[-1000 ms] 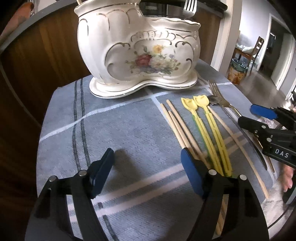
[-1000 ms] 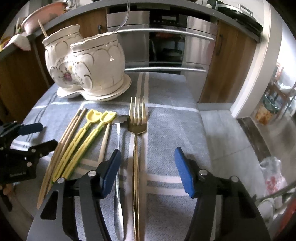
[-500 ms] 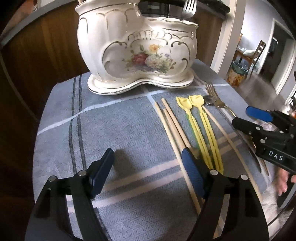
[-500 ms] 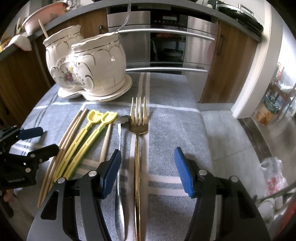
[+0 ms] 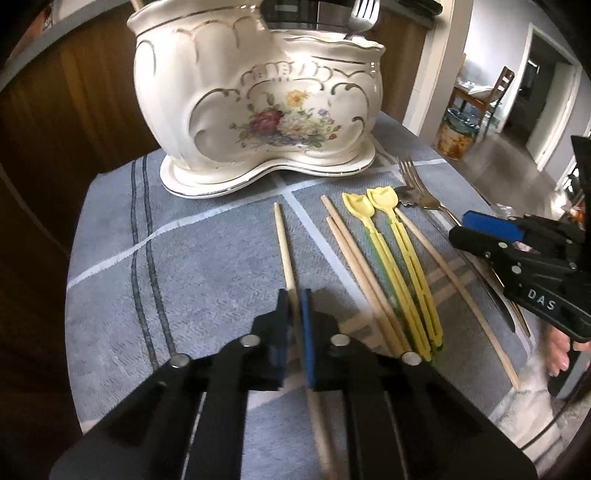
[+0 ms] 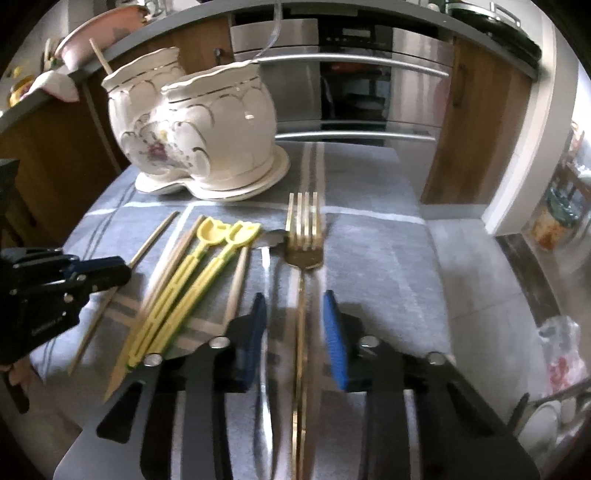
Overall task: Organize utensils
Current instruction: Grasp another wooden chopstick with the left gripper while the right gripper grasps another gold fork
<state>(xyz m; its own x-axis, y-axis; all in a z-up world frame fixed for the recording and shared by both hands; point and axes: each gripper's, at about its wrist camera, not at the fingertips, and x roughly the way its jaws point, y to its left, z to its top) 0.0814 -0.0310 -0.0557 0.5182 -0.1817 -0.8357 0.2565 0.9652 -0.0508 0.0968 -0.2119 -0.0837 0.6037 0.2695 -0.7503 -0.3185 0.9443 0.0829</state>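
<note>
The white flowered holder (image 5: 258, 107) stands at the far end of the grey striped cloth (image 5: 207, 266), and everything else lies on the near side of it. Left of the holder's near side the cloth is bare out to its left edge, where dark wood cabinets (image 5: 66, 122) begin; that is the widest free stretch. To the holder's right the cloth runs to the table's edge, with open floor (image 6: 480, 280) beyond.

The left gripper (image 5: 295, 314) has just closed and now pinches one wooden chopstick (image 5: 284, 251), which points toward the holder's base and sits apart from the rest. Just right of it, still below the holder, lie two more chopsticks (image 5: 354, 258), two yellow spoons (image 5: 391, 243) side by side, another chopstick (image 5: 454, 288), a knife (image 6: 265, 302) and a gold fork (image 6: 303, 236), all roughly parallel and close together.

The right gripper (image 6: 295, 325) has been closing; its fingers (image 6: 334, 339) straddle the fork's handle with gaps on both sides, not yet pressing it, and the knife lies just under the left finger.

A fork (image 5: 364, 14) and a stick (image 6: 100, 57) already stand in the holder.
</note>
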